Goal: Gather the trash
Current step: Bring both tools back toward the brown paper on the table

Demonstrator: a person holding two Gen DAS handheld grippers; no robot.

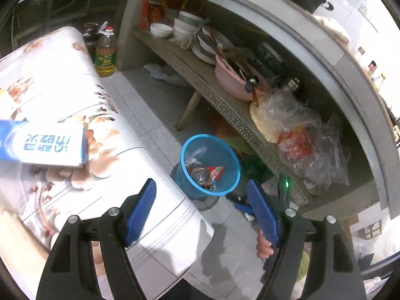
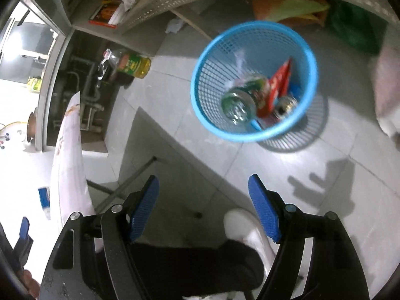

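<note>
Grey tiled kitchen floor, cluttered shelf [image 1: 225, 107] behind. Left tongs [image 1: 202, 212] gape wide, empty, over the desk [image 1: 75, 80] edge; right tongs [image 2: 203, 210] gape too, nothing held, above the floor. Beyond, the bin [image 2: 253, 81] on the floor already holds a bottle [image 2: 240, 102] and wrapper [image 2: 277, 85]. A carton [image 1: 47, 143] lies on the desk, so I'd say one pickup is left.

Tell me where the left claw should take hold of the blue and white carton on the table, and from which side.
Grip the blue and white carton across its flat faces near the free end that points toward the table edge. It lies on its side, so the open left claw could probably close over that end, coming from the basket side; its other end runs out of view.
</note>
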